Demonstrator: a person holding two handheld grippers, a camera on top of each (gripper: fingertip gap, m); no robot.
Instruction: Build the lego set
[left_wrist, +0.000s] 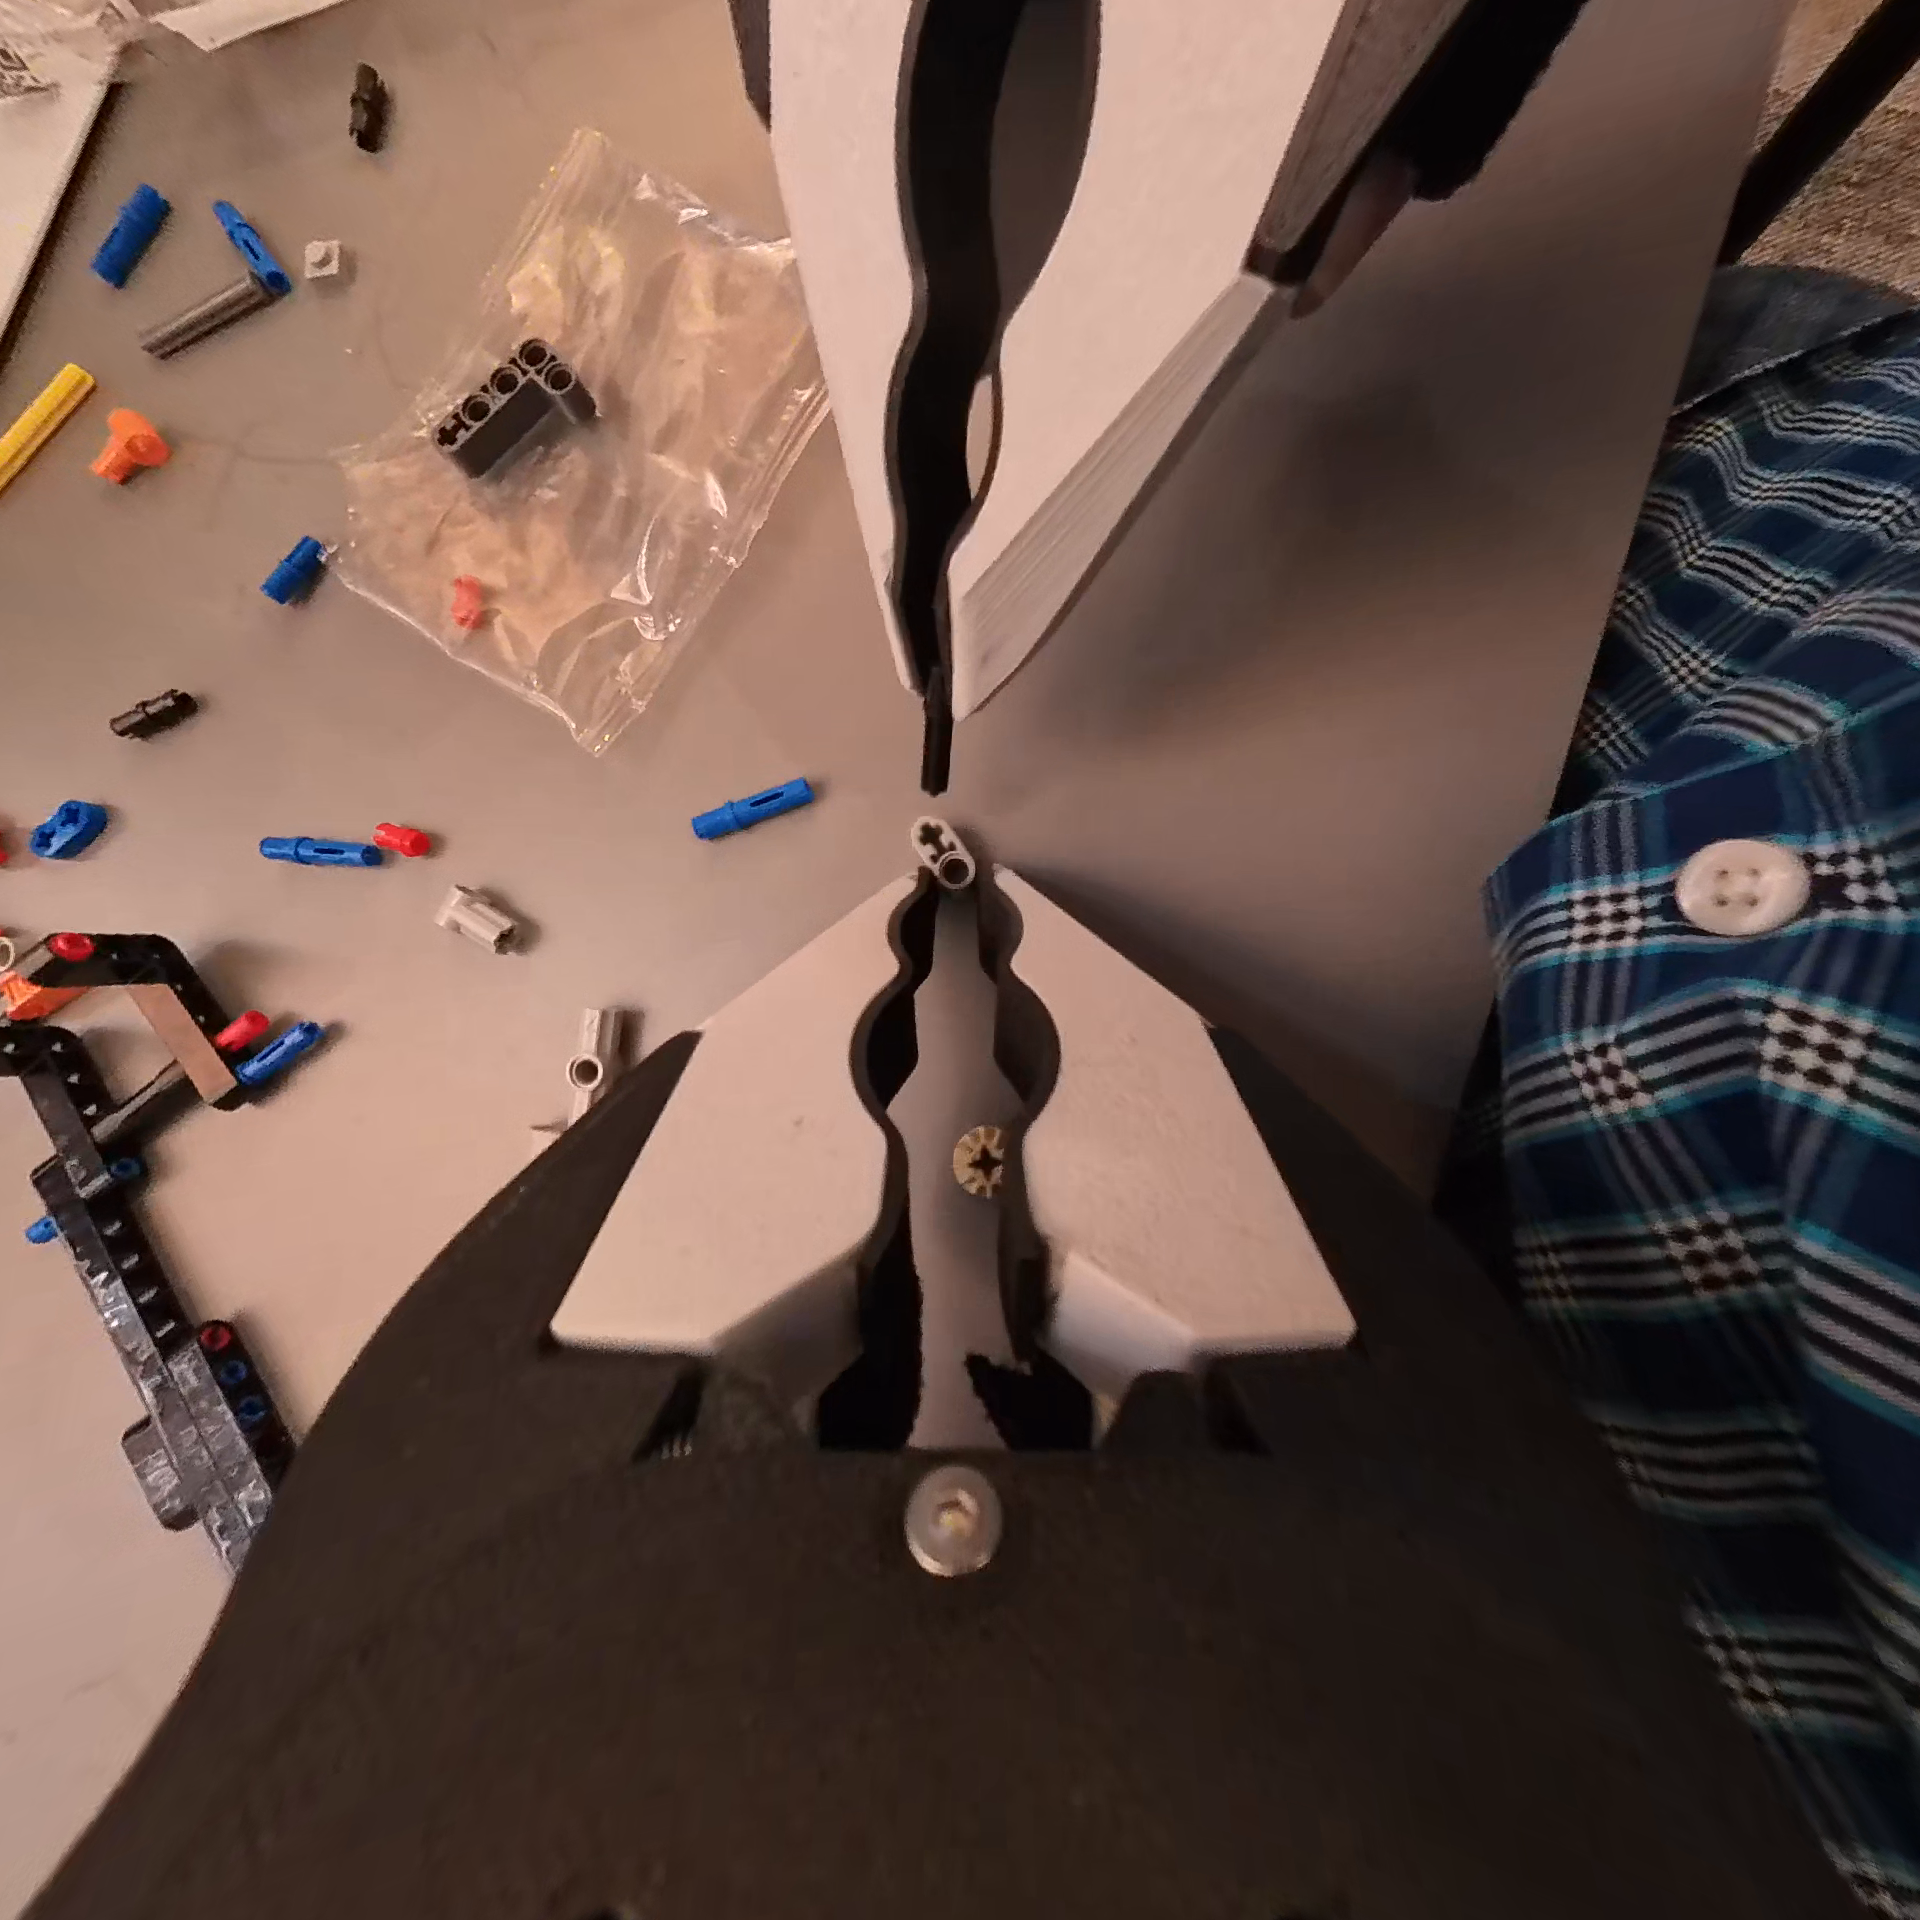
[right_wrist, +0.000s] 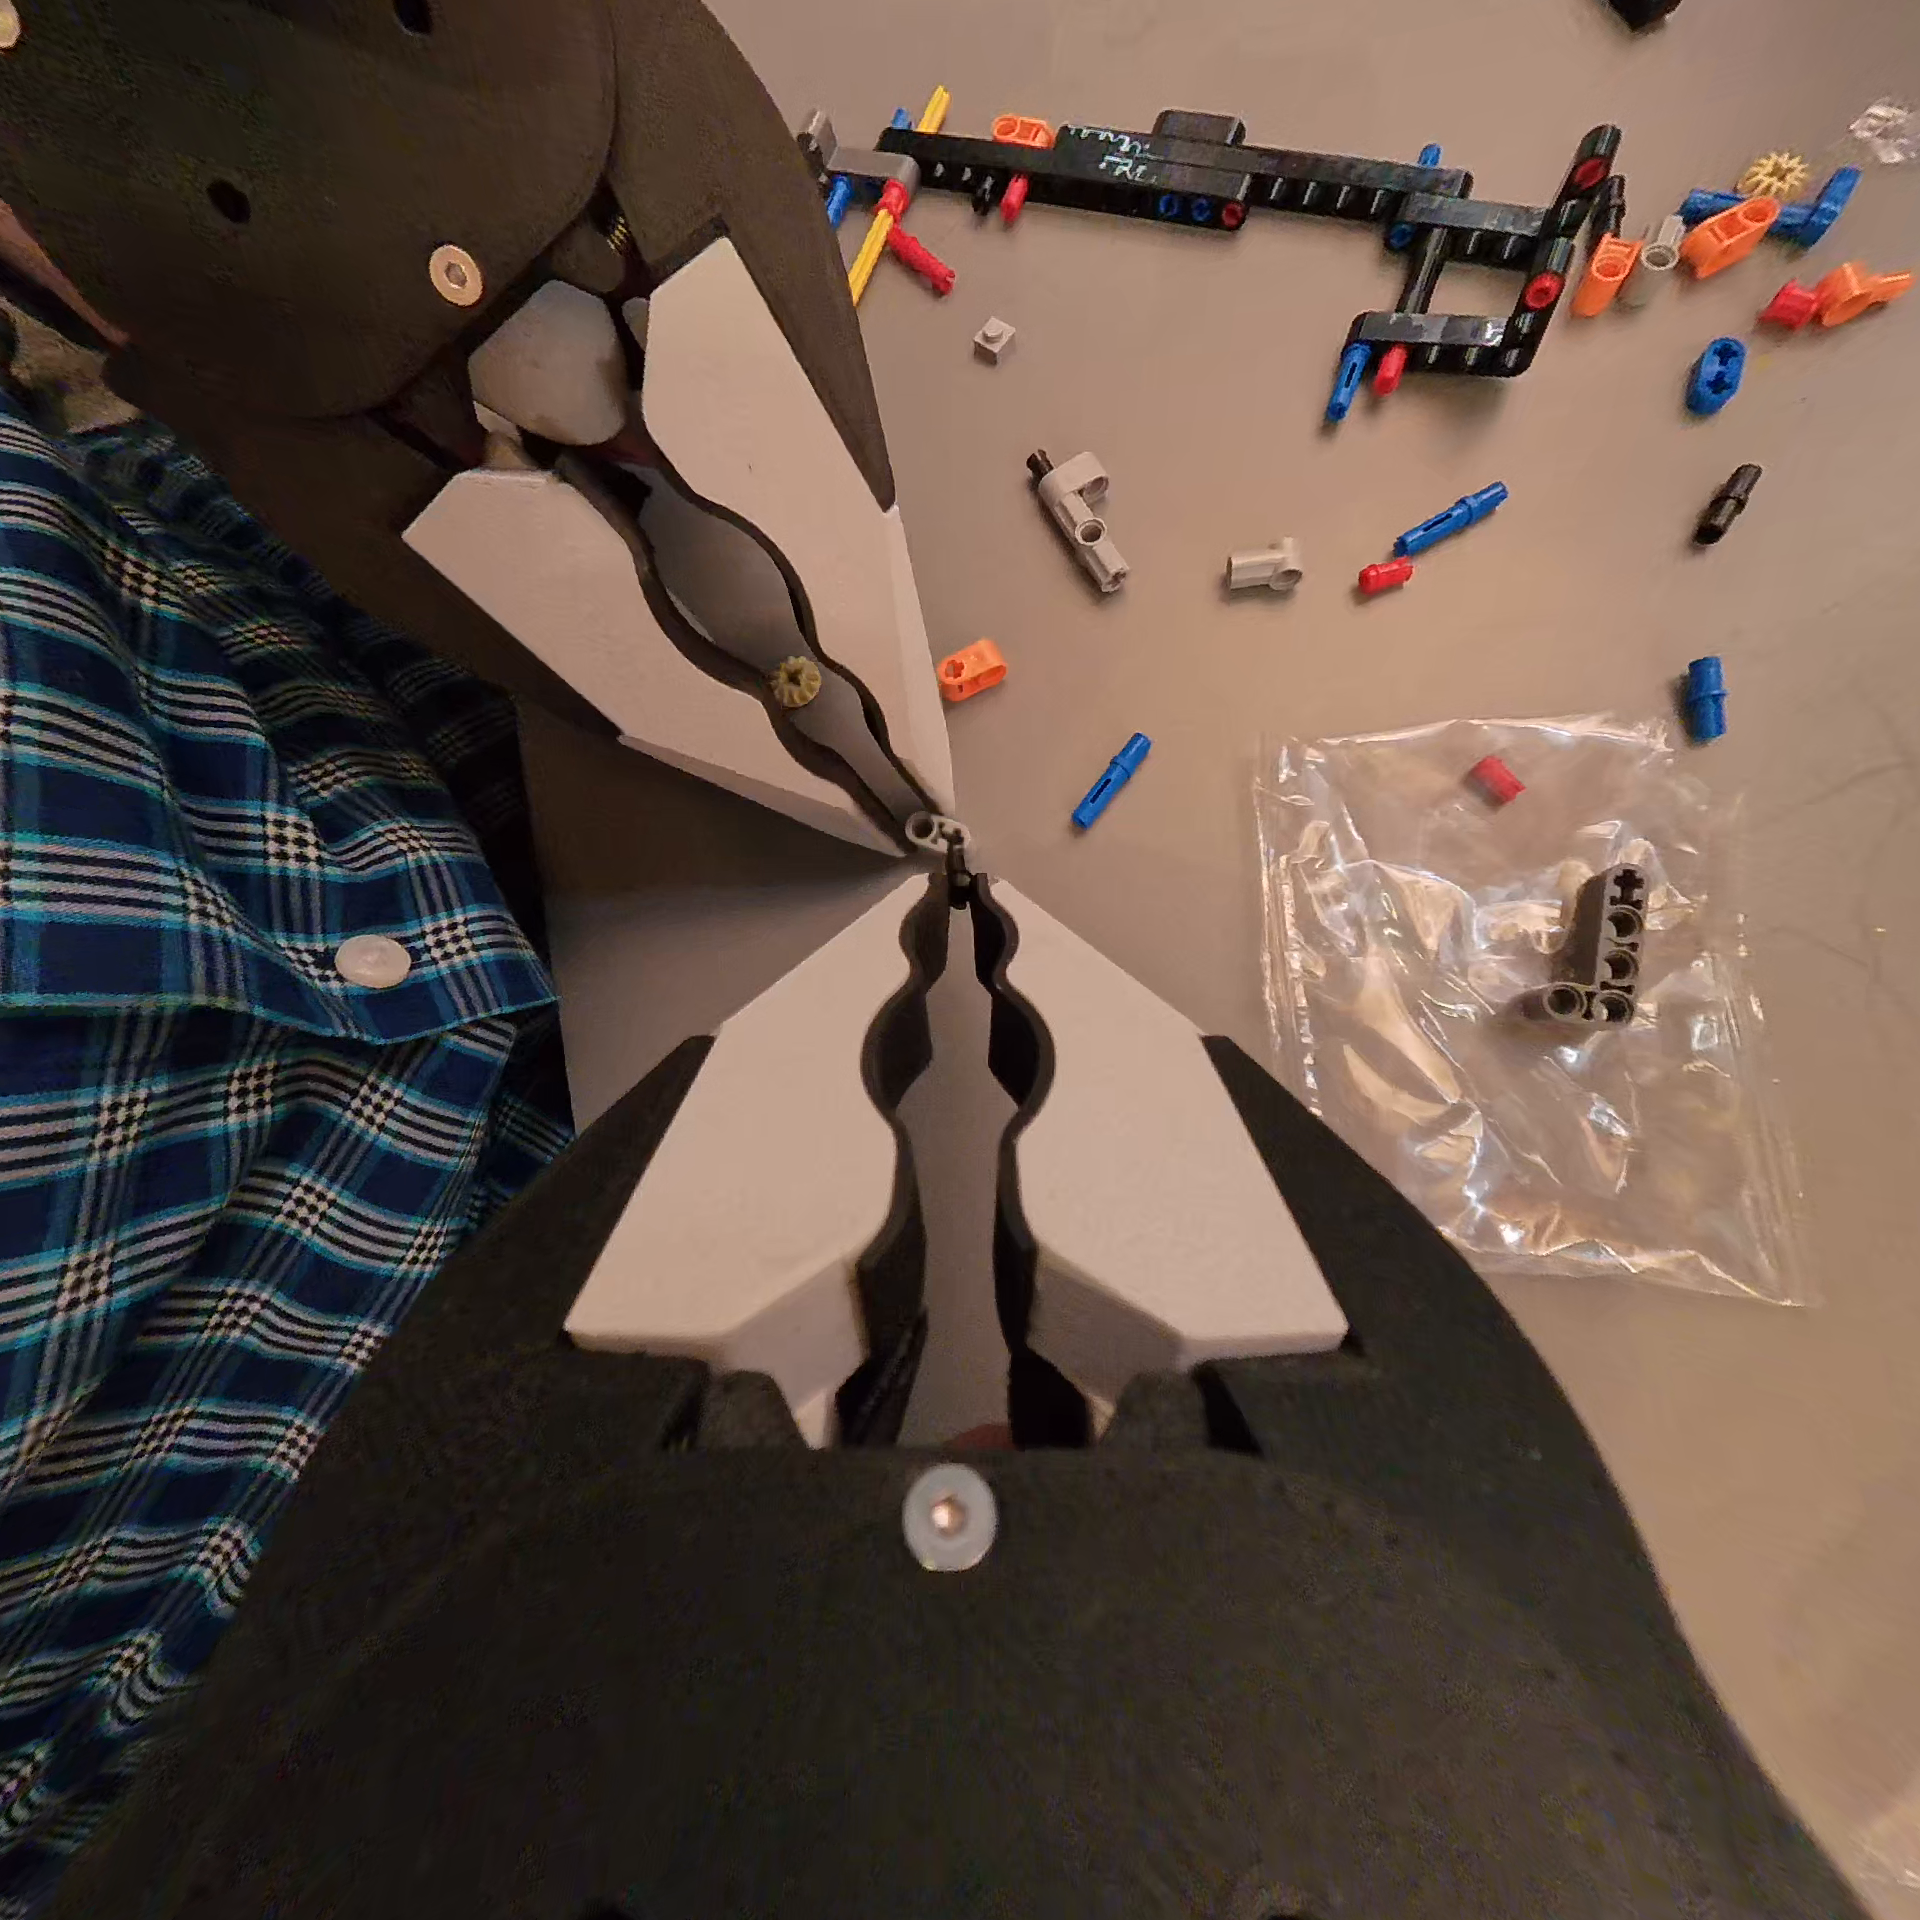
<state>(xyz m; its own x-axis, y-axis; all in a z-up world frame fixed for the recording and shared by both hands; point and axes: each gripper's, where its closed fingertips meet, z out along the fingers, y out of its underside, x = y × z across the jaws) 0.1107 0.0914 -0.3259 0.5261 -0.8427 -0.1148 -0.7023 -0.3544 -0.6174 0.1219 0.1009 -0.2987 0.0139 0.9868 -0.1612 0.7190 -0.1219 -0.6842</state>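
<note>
My left gripper is shut on a small light grey connector with a cross hole and a round hole, held at its tips above the table. A tan gear sits farther back between its fingers. My right gripper is shut on a thin black pin that points at the connector. In the left wrist view the right gripper comes down from the top, and the pin ends just short of the cross hole. In the right wrist view the left gripper comes in from the upper left.
A partly built black frame lies at the far side of the table. A clear bag holds a dark grey L beam. Loose blue, red, orange and grey pieces are scattered around. A person's plaid shirt is close beside the grippers. My two grippers' fingertips are within a few centimetres of each other.
</note>
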